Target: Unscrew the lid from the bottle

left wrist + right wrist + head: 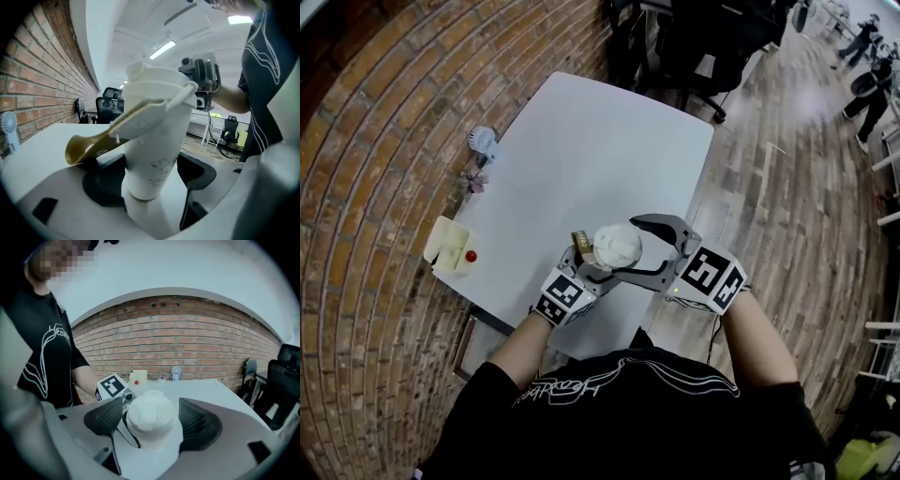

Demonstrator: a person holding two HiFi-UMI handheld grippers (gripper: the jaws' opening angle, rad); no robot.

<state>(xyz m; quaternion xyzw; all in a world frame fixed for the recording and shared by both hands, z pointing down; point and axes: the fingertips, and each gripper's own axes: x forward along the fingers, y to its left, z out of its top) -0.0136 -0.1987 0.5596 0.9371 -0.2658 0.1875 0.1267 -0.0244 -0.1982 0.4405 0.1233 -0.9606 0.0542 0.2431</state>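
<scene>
Above the near edge of the white table (581, 141), the white bottle (157, 150) is clamped at its body by the left gripper (152, 176). The lid (152, 416) is still seated and is flanked, seemingly untouched, by the spread jaws of the right gripper (151, 425). Unscrewing is judged unfinished.

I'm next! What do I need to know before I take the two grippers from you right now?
Left gripper: shut on the body of the white bottle, held over the near end of the table.
Right gripper: open, one jaw each side of the lid, not pressing.
Done: bottle gripped. The lid sits on top; I can't tell if it's loosened.
Left: close on the lid, twist it off.
</scene>
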